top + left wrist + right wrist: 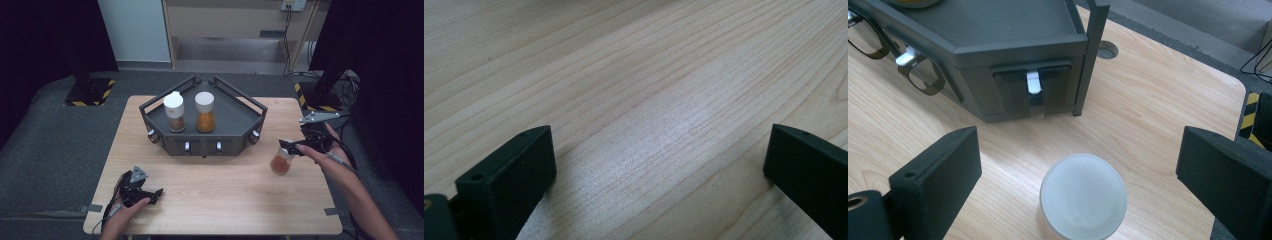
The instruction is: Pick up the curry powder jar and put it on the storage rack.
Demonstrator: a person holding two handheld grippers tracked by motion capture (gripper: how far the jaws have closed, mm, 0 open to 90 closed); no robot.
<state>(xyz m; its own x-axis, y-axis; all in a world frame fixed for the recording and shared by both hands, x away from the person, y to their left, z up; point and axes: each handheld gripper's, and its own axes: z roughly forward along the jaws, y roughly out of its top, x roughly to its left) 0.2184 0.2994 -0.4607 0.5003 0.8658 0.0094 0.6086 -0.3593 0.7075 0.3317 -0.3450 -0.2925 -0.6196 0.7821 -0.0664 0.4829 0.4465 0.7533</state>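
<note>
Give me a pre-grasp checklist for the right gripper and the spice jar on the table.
1. Right gripper jaws open: ok.
2. Spice jar between the jaws, pads not touching it: ok.
3. Jar upright, white lid on: ok.
4. Jar centred between the jaws: ok, roughly.
5. Free floor space in the grey rack beside its two jars: ok.
6. Left gripper open, resting near the table's front edge, away from the jar: ok.

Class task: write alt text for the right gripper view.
The right gripper hangs open above a white-capped jar, its black jaws standing apart on either side of the cap. Beyond, a dark grey rack stands on the wooden table.
</note>
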